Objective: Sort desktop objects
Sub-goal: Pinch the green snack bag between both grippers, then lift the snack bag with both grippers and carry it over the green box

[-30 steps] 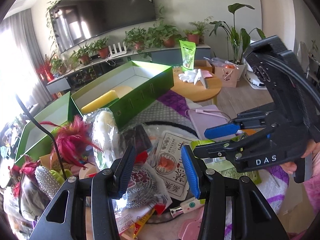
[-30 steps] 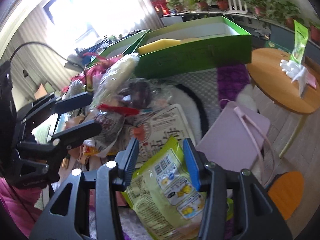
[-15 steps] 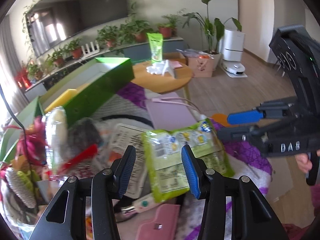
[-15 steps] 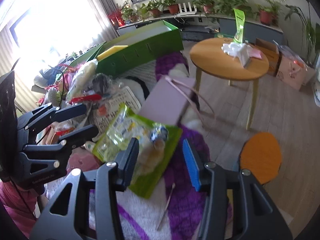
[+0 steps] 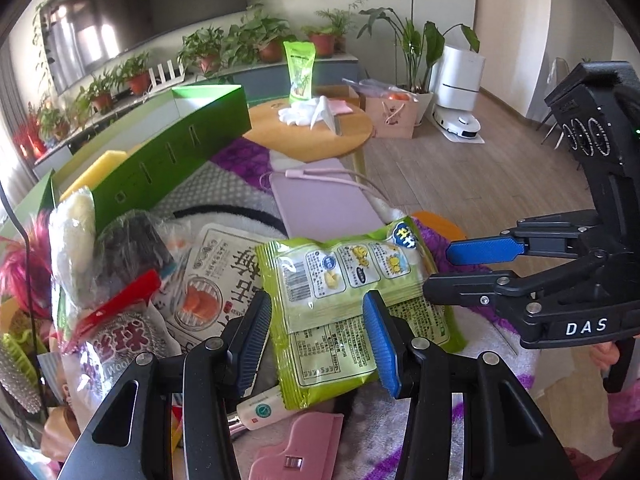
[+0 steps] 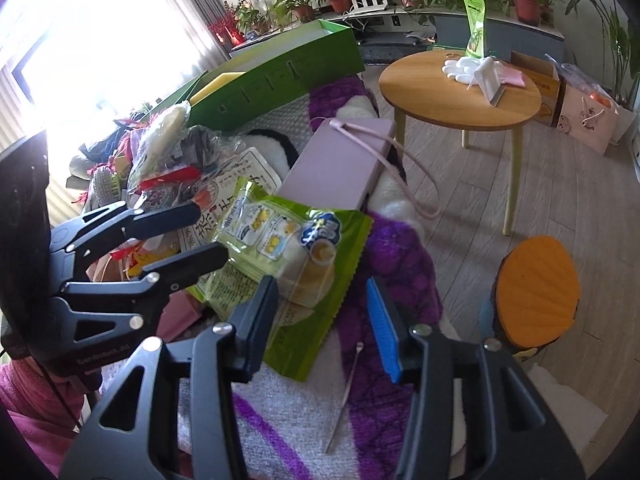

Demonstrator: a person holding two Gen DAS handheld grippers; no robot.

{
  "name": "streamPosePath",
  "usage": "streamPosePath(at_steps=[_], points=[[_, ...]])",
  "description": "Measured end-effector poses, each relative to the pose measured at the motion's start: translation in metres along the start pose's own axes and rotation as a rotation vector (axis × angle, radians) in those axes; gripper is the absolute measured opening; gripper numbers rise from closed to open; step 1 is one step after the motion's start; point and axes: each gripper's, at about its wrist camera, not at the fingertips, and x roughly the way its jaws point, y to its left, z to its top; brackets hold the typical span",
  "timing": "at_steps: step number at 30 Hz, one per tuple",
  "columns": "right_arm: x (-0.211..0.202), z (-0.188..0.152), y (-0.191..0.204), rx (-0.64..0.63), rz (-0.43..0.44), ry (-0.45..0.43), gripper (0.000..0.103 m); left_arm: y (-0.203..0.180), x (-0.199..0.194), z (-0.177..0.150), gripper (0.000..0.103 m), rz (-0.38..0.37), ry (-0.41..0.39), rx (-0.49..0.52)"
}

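Observation:
A green snack packet lies flat on the purple-and-white blanket, at the near edge of a pile of bagged items. My left gripper hovers just over the packet's near half, jaws open, pads not pressing on it. From the right wrist view this gripper reaches in from the left, over the packet's left end. My right gripper is open and empty above the packet's near right corner; in the left wrist view it stands just right of the packet.
A long green box stands behind the pile. A lilac pouch with a strap lies beyond the packet. A pink card holder, a small tube and a thin metal pick lie nearby. Round wooden table and orange stool stand right.
Both grippers swung right, away from the pile. The left one now sits lower over the green packet; the right one has left the packet's middle for its near right corner. Both jaw gaps are unchanged.

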Motion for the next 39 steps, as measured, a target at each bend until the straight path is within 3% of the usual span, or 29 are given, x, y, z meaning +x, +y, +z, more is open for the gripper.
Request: streamPosePath(at_steps=[9,13,14,20,28,36,38,39], points=[[0.006,-0.002,0.007,-0.023,0.025,0.019,0.047,0.006,0.003,-0.002,0.048,-0.021,0.027,-0.035],[0.010,-0.003,0.009,-0.026,0.028,0.029,0.052,0.007,0.005,-0.004,0.065,0.013,0.025,-0.037],[0.010,-0.003,0.009,-0.025,0.030,0.030,0.052,0.008,0.005,-0.004,0.065,0.009,0.024,-0.039],[0.014,-0.003,0.006,-0.004,0.051,0.035,0.052,0.015,0.011,-0.006,0.065,-0.085,0.054,-0.101],[0.016,-0.004,0.005,-0.003,0.057,0.037,0.053,0.016,0.014,-0.008,0.065,-0.134,0.070,-0.139],[0.016,-0.004,0.003,0.001,0.061,0.036,0.054,0.008,0.006,-0.009,0.056,-0.119,0.047,-0.100],[0.016,-0.004,0.003,0.001,0.064,0.035,0.054,0.006,0.006,-0.009,0.045,-0.147,0.052,-0.099],[0.016,-0.004,0.003,0.001,0.064,0.034,0.054,0.004,0.006,-0.009,0.045,-0.144,0.051,-0.093]])
